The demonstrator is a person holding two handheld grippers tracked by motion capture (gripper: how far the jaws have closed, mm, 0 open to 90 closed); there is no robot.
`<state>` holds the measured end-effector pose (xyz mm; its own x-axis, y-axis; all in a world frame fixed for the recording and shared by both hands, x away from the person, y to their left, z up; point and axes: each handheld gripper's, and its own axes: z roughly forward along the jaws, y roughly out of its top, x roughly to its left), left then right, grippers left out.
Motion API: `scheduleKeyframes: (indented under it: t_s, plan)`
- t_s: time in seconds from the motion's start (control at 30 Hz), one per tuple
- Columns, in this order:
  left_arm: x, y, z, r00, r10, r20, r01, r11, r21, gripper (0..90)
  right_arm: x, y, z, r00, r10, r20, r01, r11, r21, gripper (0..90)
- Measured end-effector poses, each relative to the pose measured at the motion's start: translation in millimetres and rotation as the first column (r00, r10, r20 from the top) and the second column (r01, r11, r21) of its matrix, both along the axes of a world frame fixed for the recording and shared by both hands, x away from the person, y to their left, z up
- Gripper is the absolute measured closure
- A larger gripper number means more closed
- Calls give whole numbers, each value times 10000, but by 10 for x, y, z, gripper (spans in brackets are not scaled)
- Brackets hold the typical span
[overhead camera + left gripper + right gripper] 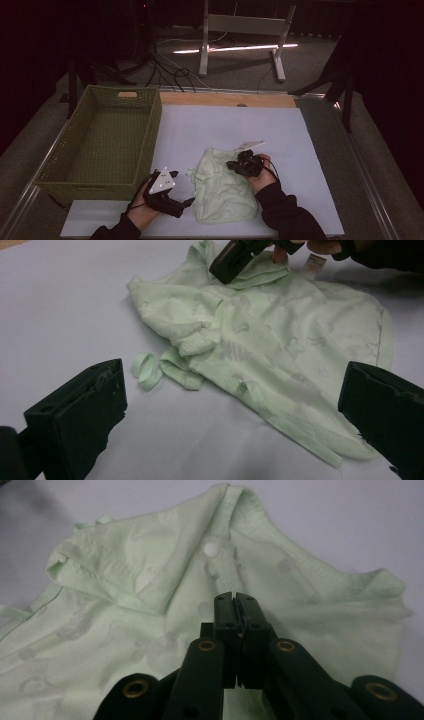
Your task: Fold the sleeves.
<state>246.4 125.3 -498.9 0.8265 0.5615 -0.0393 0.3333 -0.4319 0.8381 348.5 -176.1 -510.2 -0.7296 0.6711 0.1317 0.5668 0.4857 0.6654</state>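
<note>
Garment (222, 185) is lying crumpled just right of the basket (150, 125): thin, limp, light, probably bunching when pulled. Right gripper (235, 600), jaws together with nothing between, is hovering at its collar. Left gripper (187, 201) is waiting with jaws apart. I'd pinch a hemmed edge.

Dim lab; floor cables (170, 70), metal stand (245, 30)

High view sits above the near table edge, looks forward and down, far enough to take in the whole white table (300, 150) and floor beyond. Left gripper view rides low, close, facing the green garment (280, 335) at frame centre. Right gripper view is closer still, just over it. All three share that garment.
</note>
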Motion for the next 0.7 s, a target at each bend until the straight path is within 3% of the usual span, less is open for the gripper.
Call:
scheduleKeyframes:
  t_s: [0.2, 0.4, 0.7]
  plan:
    - [1, 1, 5, 10000, 7, 1, -7, 10000, -27, 5, -17, -6, 26, 9999, 61, 86, -64, 9995, 296, 684]
    - [-1, 2, 15, 10000, 4, 9, -4, 10000, -37, 5, -37, -80, 152, 9983, 22, 590, -70, 9967, 813, 452]
    - [10, 6, 66, 10000, 67, 0, -67, 9999, -121, 5, -88, -242, 287, 9935, -344, 1084, 220, 9933, 1136, 232]
